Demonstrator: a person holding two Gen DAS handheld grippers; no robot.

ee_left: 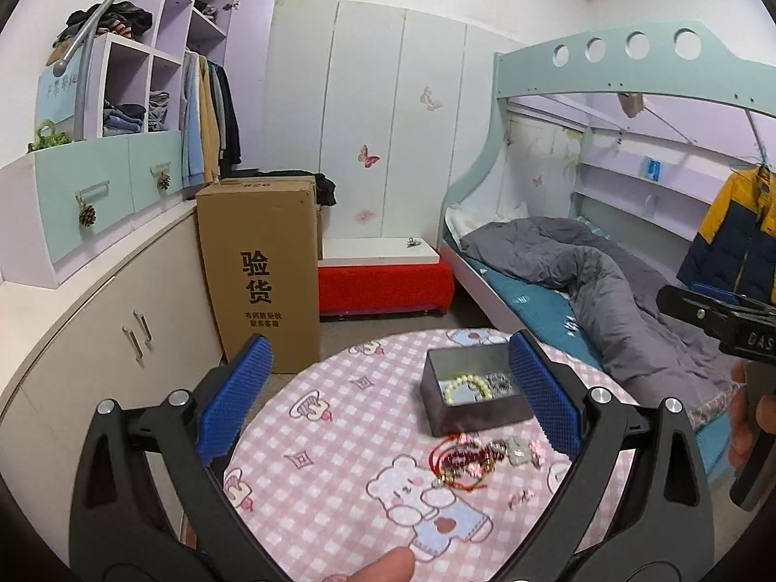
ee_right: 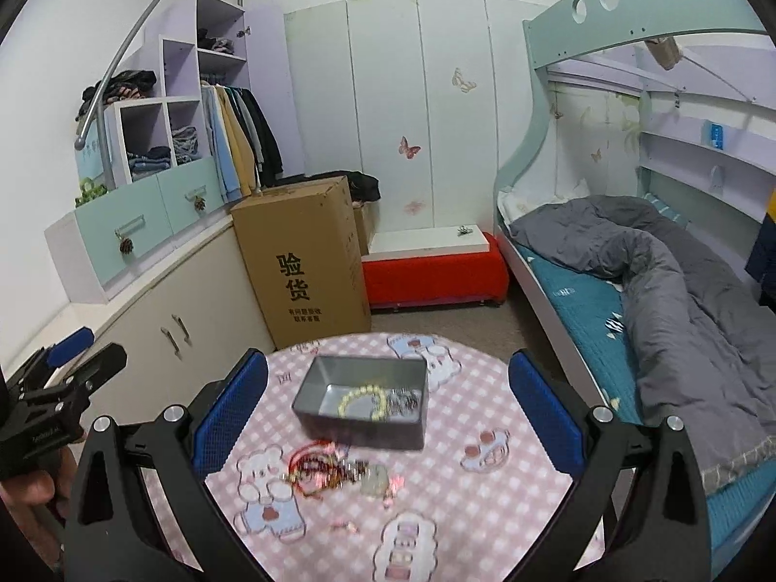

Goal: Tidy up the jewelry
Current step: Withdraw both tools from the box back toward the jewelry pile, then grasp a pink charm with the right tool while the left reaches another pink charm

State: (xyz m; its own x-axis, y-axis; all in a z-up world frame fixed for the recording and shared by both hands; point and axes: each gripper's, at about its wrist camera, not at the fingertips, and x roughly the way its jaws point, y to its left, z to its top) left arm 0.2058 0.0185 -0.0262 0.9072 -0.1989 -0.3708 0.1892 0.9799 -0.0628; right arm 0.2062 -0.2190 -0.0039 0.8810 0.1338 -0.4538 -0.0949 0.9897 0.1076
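Your left gripper [ee_left: 388, 397] and right gripper [ee_right: 388, 402] both hang above the round table [ee_left: 339, 436] with their blue pads spread wide and nothing between them. The grey tin [ee_right: 361, 402] sits on the pink checked cloth with a pale bead bracelet [ee_right: 361, 400] inside, and a tangle of red cords and charms [ee_right: 334, 470] lies just in front of it.

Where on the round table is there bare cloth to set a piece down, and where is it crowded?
The tablecloth is bare left of the tin box and along the near edge below the jewelry pile. It is crowded in the middle: the pile lies right at the box's front wall. Inside the box, the left half is bare beside the bead bracelet.
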